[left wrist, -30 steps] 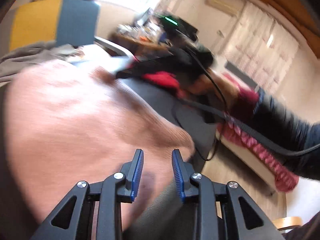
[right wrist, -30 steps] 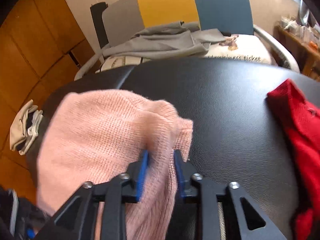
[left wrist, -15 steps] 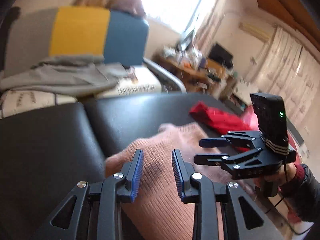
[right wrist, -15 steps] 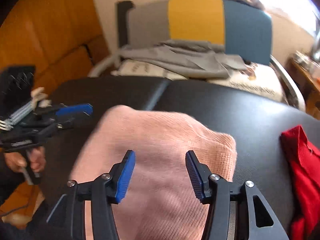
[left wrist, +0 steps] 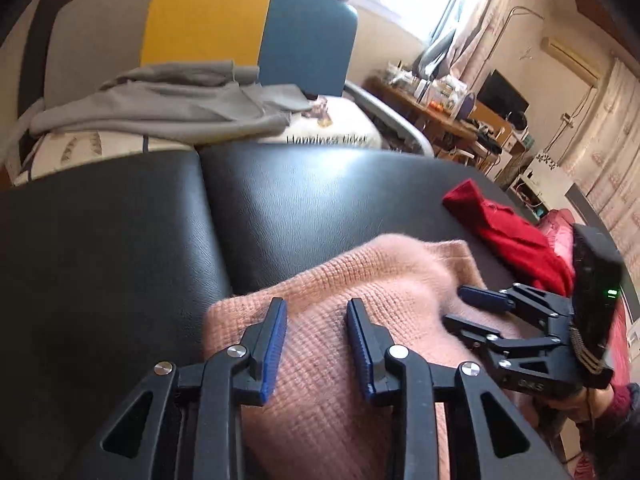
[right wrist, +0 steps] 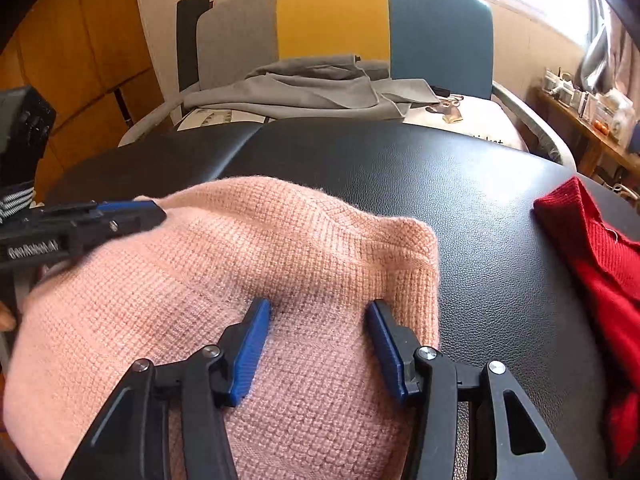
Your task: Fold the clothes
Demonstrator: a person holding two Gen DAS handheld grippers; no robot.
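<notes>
Resting as a soft mound on the black padded surface (right wrist: 400, 168), the pink sweater (right wrist: 240, 280) is found at 6 o'clock in both wrist views, bunched rather than laid flat, so a fold seems only partly made. The left tongs (left wrist: 316, 344) are poised above the knit with the jaws opening and nothing pinched between them; the right tongs (right wrist: 318, 344) are held spread over the sweater's right-hand edge, also released, the tips seemingly pressed into the wool, perhaps to flatten it. A red garment (right wrist: 600, 264) is left at 3 o'clock, well apart, probably awaiting its turn, and a grey garment (right wrist: 312, 88) is draped on the chair (right wrist: 440, 28) at 12 o'clock. The sweater's near edge is cut off, and sleeves or collar cannot be made out.
</notes>
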